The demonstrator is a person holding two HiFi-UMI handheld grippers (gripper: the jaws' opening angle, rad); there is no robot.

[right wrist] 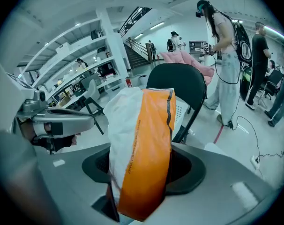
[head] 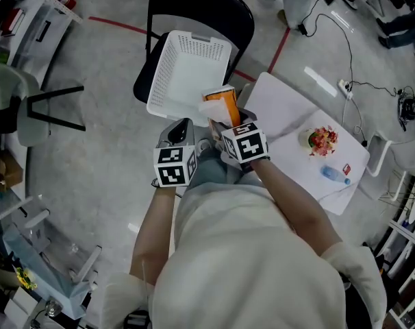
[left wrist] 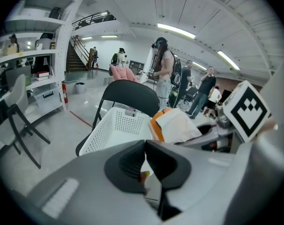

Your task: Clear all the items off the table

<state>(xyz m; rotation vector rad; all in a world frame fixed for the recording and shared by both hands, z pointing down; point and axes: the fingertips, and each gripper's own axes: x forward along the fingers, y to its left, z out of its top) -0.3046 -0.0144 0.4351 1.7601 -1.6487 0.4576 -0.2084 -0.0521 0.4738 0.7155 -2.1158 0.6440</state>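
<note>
My right gripper [head: 227, 123] is shut on an orange and white packet [head: 222, 104], which stands upright between its pads [right wrist: 146, 149]. The packet hangs just over the near right corner of a white perforated basket [head: 187, 70] that sits on a black chair [head: 200, 9]. My left gripper [head: 181, 125] is beside it on the left, jaws together [left wrist: 144, 149]. A thin coloured sliver shows low between its pads; I cannot tell what it is. On the white table [head: 283, 108] to the right lie a bowl of red food [head: 322, 140], a blue bottle [head: 335, 175] and a small red item [head: 346, 169].
A grey chair with black legs [head: 50, 108] stands on the floor at the left, with shelving beyond it. Cables and a power strip [head: 344, 86] lie past the table. Several people stand behind the black chair [left wrist: 165, 69].
</note>
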